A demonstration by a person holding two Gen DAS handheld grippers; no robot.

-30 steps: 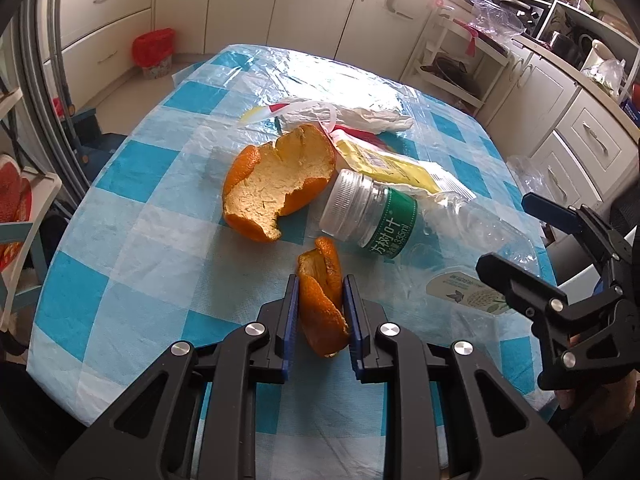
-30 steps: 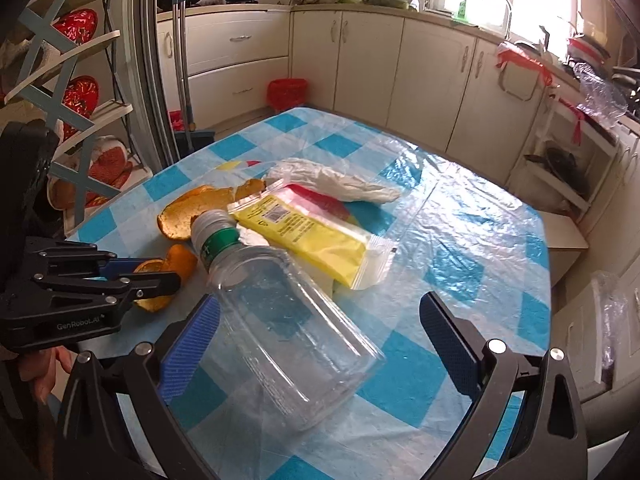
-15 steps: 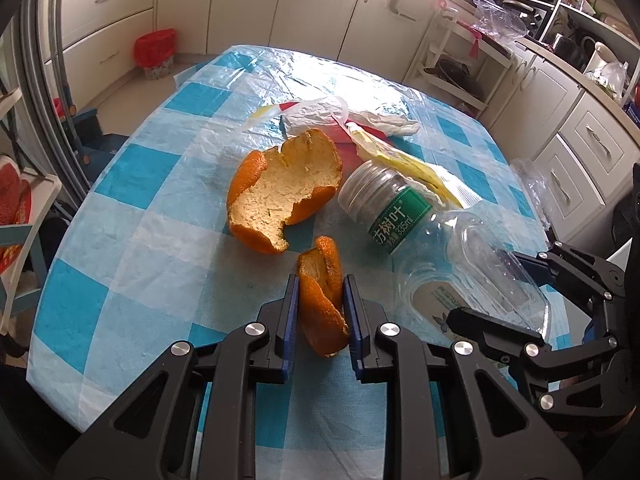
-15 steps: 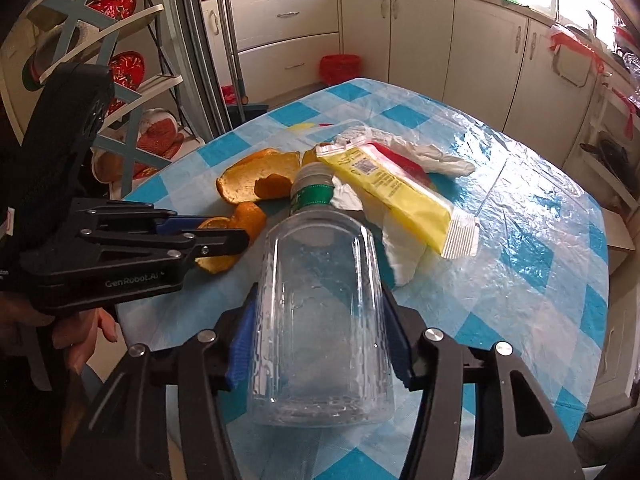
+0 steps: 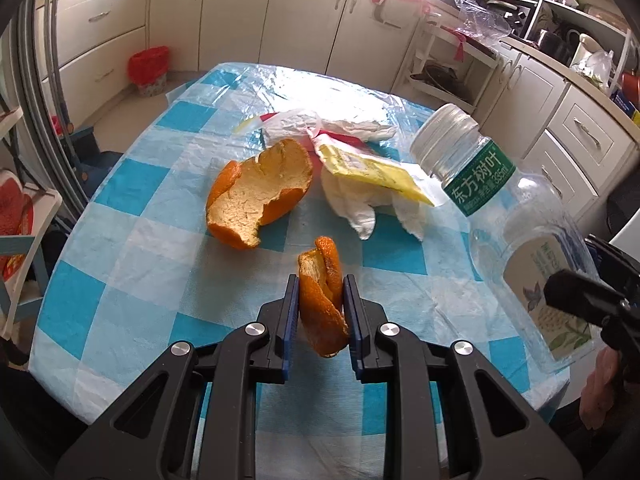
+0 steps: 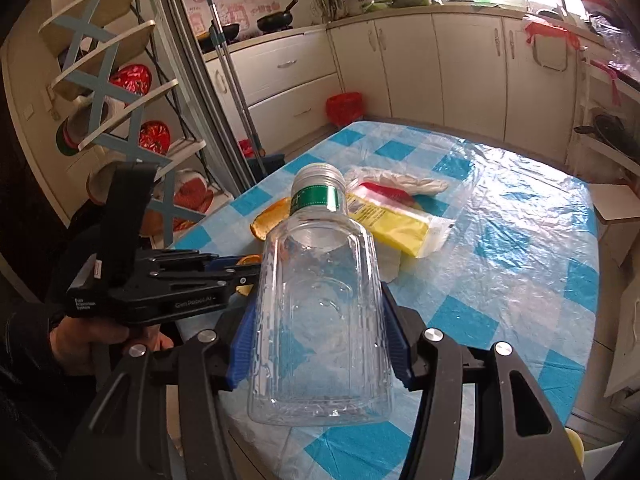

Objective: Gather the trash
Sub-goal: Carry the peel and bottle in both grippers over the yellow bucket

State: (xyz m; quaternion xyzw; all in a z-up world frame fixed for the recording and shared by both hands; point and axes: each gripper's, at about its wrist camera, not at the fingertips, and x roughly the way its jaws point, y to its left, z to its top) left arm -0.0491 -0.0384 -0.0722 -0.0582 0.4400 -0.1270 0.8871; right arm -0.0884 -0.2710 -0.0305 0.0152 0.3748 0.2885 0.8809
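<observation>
Pinching a small orange peel (image 5: 323,312) flat between its pads, the left gripper (image 5: 321,312) holds something light and soft. Next to it the right gripper (image 6: 320,344) squeezes the empty bottle (image 6: 320,320) by its wide sides — light, slippery, easy to crush. Farther off on the table (image 5: 132,184) lie the big peel (image 5: 256,196), a yellow packet (image 5: 372,168) and crumpled tissue (image 5: 360,204) — all soft.
</observation>
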